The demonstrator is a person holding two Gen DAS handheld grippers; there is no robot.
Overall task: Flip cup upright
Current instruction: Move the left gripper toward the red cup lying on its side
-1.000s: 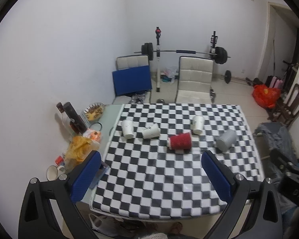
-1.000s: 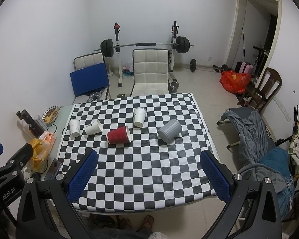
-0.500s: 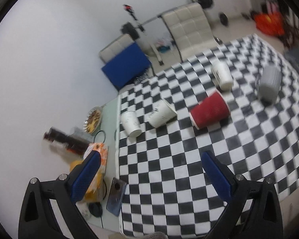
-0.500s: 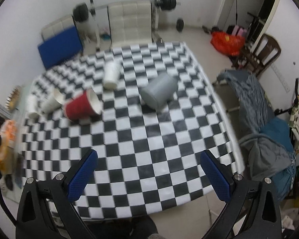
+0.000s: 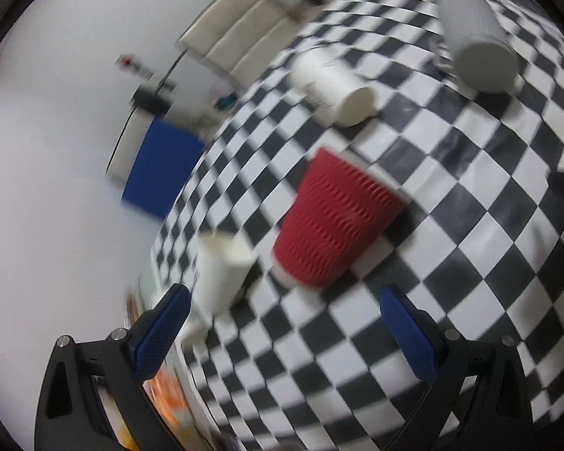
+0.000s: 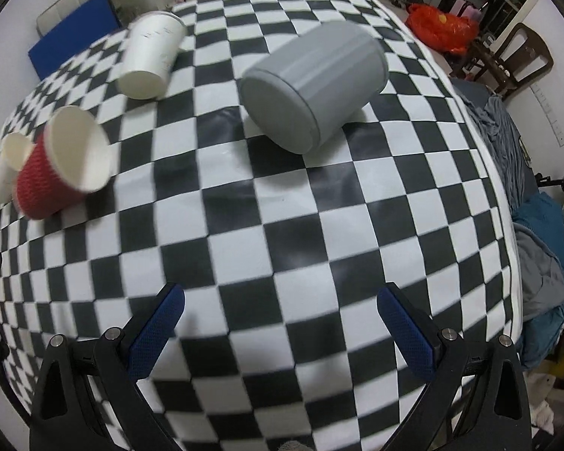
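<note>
Several cups lie on their sides on the checkered tablecloth (image 6: 282, 233). A red ribbed paper cup (image 5: 334, 221) lies close ahead of my open, empty left gripper (image 5: 285, 312); it also shows in the right wrist view (image 6: 56, 173) with its white mouth facing right. A grey cup (image 6: 312, 82) lies ahead of my open, empty right gripper (image 6: 282, 308); it also shows in the left wrist view (image 5: 477, 41). A white paper cup (image 6: 150, 60) lies behind, and shows in the left wrist view (image 5: 331, 82). Another white cup (image 5: 222, 274) lies left of the red one.
A blue-backed chair (image 5: 161, 165) and a white chair (image 5: 240, 26) stand behind the table. Grey and blue cloth (image 6: 537, 225) is heaped past the table's right edge. A red bag (image 6: 443, 26) and a wooden chair (image 6: 515, 56) are at the far right.
Both grippers have dropped closer to the table. The left view has tilted and closed in on the red cup; the right has closed in on the grey cup. The cups have not moved.
</note>
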